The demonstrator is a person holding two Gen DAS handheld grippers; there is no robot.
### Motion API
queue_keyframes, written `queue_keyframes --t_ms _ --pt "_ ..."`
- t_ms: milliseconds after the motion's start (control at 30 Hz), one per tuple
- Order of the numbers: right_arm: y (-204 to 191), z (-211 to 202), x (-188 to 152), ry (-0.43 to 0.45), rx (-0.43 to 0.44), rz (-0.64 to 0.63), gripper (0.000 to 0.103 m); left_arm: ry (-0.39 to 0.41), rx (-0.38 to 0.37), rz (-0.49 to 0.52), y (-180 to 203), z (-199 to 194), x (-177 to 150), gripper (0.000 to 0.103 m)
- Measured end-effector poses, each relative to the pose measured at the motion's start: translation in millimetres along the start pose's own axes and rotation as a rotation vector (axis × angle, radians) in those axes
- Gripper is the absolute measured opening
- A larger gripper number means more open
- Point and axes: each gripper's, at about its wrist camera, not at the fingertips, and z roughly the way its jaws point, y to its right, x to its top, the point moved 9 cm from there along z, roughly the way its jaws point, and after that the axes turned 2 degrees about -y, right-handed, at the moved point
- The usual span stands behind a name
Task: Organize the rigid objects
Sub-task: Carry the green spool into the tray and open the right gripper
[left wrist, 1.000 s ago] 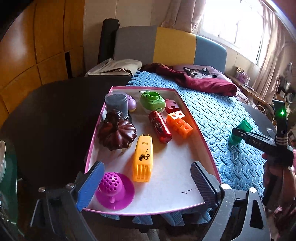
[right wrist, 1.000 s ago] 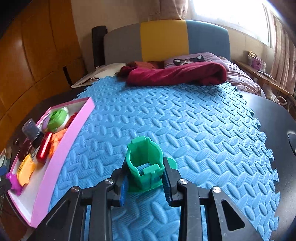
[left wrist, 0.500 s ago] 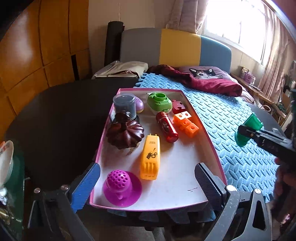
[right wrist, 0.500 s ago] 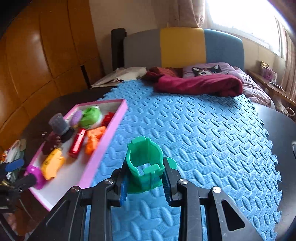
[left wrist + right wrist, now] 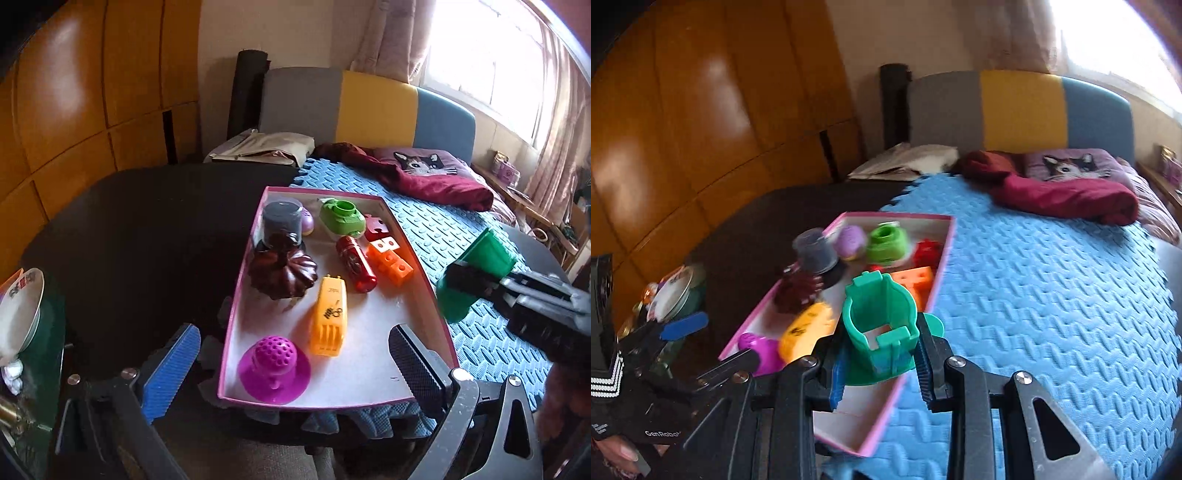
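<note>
My right gripper (image 5: pixel 881 360) is shut on a green plastic cup-shaped toy (image 5: pixel 881 328) and holds it in the air over the right edge of the pink-rimmed tray (image 5: pixel 943 254). In the left wrist view the green toy (image 5: pixel 474 275) hangs just right of the tray (image 5: pixel 437 306). In the tray lie a purple dome toy (image 5: pixel 273 363), a yellow toy (image 5: pixel 328 315), a dark brown pumpkin (image 5: pixel 282 271), a red cylinder (image 5: pixel 356 262), orange blocks (image 5: pixel 389 258) and a light green toy (image 5: pixel 341 216). My left gripper (image 5: pixel 295 354) is open and empty at the tray's near end.
The tray lies partly on a blue foam mat (image 5: pixel 1052 277) over a dark round table (image 5: pixel 147 221). A white bowl (image 5: pixel 20 310) stands at the table's left edge. A maroon cloth (image 5: pixel 1067 195) lies at the far side of the mat.
My right gripper has carried the green toy left, from over the mat to the tray's right edge. My left gripper has shifted slightly and stays open.
</note>
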Motion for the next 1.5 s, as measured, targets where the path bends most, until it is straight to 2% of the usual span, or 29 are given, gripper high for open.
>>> queue_keyframes --t_ms 133,267,500,633,867,1033,1367,1500 --pt "-21.2 22.0 -10.0 -0.062 0.019 -0.047 0.031 0.002 0.014 -0.023 -10.3 -1.7 -1.0 0.103" --pt "-31.6 39.5 -19.2 -0.108 -0.003 -0.098 0.030 0.002 0.030 -0.029 -20.1 -3.4 -3.4 0.103" --pt "-21.7 59.4 -23.2 -0.156 -0.053 -0.115 0.031 -0.005 0.066 -0.045 -34.0 -3.7 -6.6 0.103" --pt "-12.2 66.3 -27.5 -0.190 -0.081 -0.108 0.032 -0.010 0.116 -0.027 -38.1 -3.3 -7.5 0.103" --pt "-14.5 58.3 -33.1 -0.186 -0.066 -0.082 0.039 -0.029 0.165 0.007 -36.7 -0.2 -9.4 0.103" --pt "-20.4 46.0 -34.1 -0.169 -0.066 -0.070 0.039 -0.030 0.179 0.003 -36.7 -1.1 -10.1 0.103" --pt "-30.5 23.4 -21.8 -0.117 -0.107 -0.041 0.042 -0.053 0.205 -0.050 -50.8 -4.3 -11.4 0.103" --pt "-31.6 18.8 -16.7 -0.104 -0.131 -0.027 0.049 -0.071 0.219 -0.075 -58.2 -5.9 -10.9 0.103"
